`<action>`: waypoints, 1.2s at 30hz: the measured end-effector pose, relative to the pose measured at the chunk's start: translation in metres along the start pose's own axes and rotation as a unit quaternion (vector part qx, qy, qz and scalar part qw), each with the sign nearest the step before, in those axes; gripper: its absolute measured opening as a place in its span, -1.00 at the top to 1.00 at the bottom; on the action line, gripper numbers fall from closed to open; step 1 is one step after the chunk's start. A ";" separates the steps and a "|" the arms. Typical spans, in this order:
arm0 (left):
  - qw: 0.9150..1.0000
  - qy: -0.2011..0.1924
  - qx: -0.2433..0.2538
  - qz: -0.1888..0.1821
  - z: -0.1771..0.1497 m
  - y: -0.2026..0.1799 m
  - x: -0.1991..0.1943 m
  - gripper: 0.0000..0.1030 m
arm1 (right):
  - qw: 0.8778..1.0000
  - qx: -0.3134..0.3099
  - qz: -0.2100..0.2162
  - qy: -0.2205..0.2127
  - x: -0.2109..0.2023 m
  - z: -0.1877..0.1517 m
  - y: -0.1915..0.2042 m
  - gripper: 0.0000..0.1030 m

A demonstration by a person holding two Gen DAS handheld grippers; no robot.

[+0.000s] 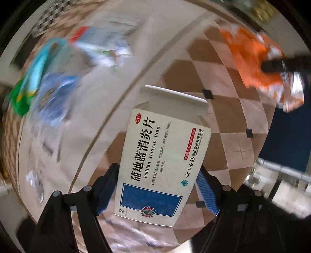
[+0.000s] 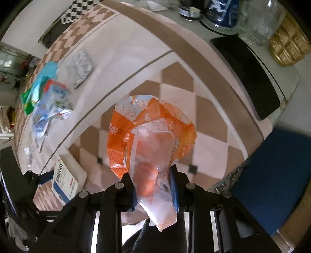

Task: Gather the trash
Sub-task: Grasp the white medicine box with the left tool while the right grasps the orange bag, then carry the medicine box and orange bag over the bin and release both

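A white medicine box (image 1: 161,155) with a blue panel and an open top flap sits between the blue pads of my left gripper (image 1: 158,169), which is shut on its two long sides above the checkered tablecloth (image 1: 223,120). The same box (image 2: 66,183) shows at the lower left of the right wrist view. My right gripper (image 2: 150,173) is shut on an orange snack wrapper (image 2: 151,120) together with a clear plastic bag (image 2: 153,155) that hangs down between the fingers. From the left wrist the orange wrapper (image 1: 252,58) appears blurred at the upper right.
A pile of blue, green and red wrappers (image 2: 46,101) and a silver foil pack (image 2: 80,68) lie on the cloth's plain part. A black mat (image 2: 246,77), glass jar (image 2: 258,21), blue-and-white jar (image 2: 221,11) and gold object (image 2: 289,46) stand at the far edge. A blue surface (image 2: 272,175) lies beyond the table's right edge.
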State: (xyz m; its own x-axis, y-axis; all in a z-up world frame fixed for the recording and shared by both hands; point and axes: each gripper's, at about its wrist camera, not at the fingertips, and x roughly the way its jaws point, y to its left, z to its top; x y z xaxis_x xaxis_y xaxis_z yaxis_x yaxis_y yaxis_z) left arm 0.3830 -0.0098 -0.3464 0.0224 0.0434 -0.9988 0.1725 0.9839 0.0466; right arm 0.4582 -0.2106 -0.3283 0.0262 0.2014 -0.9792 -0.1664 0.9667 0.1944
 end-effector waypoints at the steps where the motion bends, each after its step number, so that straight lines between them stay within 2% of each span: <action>1: 1.000 -0.010 -0.024 0.001 -0.005 0.010 -0.007 -0.47 | 1.000 -0.005 0.006 -0.004 -0.003 -0.004 0.006 0.49; 4: 0.994 -0.040 -0.105 0.000 -0.028 0.037 -0.031 -0.47 | 0.999 -0.029 0.022 -0.016 -0.015 -0.025 0.032 0.49; 6: 0.986 -0.061 -0.158 0.002 -0.049 0.055 -0.048 -0.47 | 0.998 -0.045 0.030 -0.023 -0.025 -0.043 0.046 0.49; 10: 0.963 -0.102 -0.250 0.005 -0.116 0.070 -0.078 -0.47 | 0.994 -0.081 0.053 -0.040 -0.044 -0.096 0.085 0.50; 11: 0.956 -0.112 -0.272 0.005 -0.141 0.072 -0.085 -0.47 | 0.994 -0.086 0.059 -0.043 -0.048 -0.112 0.092 0.50; 12: 0.950 -0.119 -0.288 0.005 -0.177 0.058 -0.088 -0.47 | 0.993 -0.092 0.065 -0.045 -0.050 -0.128 0.100 0.50; 14: 0.936 -0.133 -0.326 0.001 -0.242 0.058 -0.094 -0.47 | 0.991 -0.103 0.077 -0.046 -0.054 -0.171 0.117 0.50; 19: 0.907 -0.124 -0.399 -0.044 -0.354 0.036 -0.080 -0.47 | 0.989 -0.118 0.090 -0.013 -0.041 -0.281 0.140 0.50; 20: 0.897 -0.109 -0.424 -0.065 -0.384 0.032 -0.066 -0.47 | 0.989 -0.118 0.093 0.004 -0.032 -0.304 0.143 0.50; 23: 0.877 -0.068 -0.464 -0.108 -0.441 0.022 -0.032 -0.47 | 0.987 -0.123 0.087 0.057 0.004 -0.358 0.146 0.50; 26: 0.863 -0.023 -0.485 -0.139 -0.474 0.009 0.019 -0.47 | 0.983 -0.130 0.070 0.105 0.055 -0.396 0.146 0.50; 30: 0.841 0.013 -0.516 -0.165 -0.497 0.004 0.100 -0.47 | 0.979 -0.132 0.046 0.148 0.141 -0.429 0.144 0.50; 33: 0.821 0.036 -0.536 -0.193 -0.500 0.009 0.184 -0.48 | 0.977 -0.118 0.042 0.170 0.215 -0.441 0.140 0.50; 36: 0.809 0.053 -0.546 -0.210 -0.501 0.015 0.257 -0.49 | 0.977 -0.103 0.037 0.182 0.293 -0.449 0.135 0.50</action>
State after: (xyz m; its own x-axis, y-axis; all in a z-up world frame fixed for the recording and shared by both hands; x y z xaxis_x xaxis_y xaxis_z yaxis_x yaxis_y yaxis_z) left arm -0.1025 0.1030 -0.6098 0.0932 -0.3767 -0.9217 -0.8319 0.4791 -0.2799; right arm 0.0008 -0.0916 -0.6156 -0.3391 0.1646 -0.9262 -0.3512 0.8913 0.2869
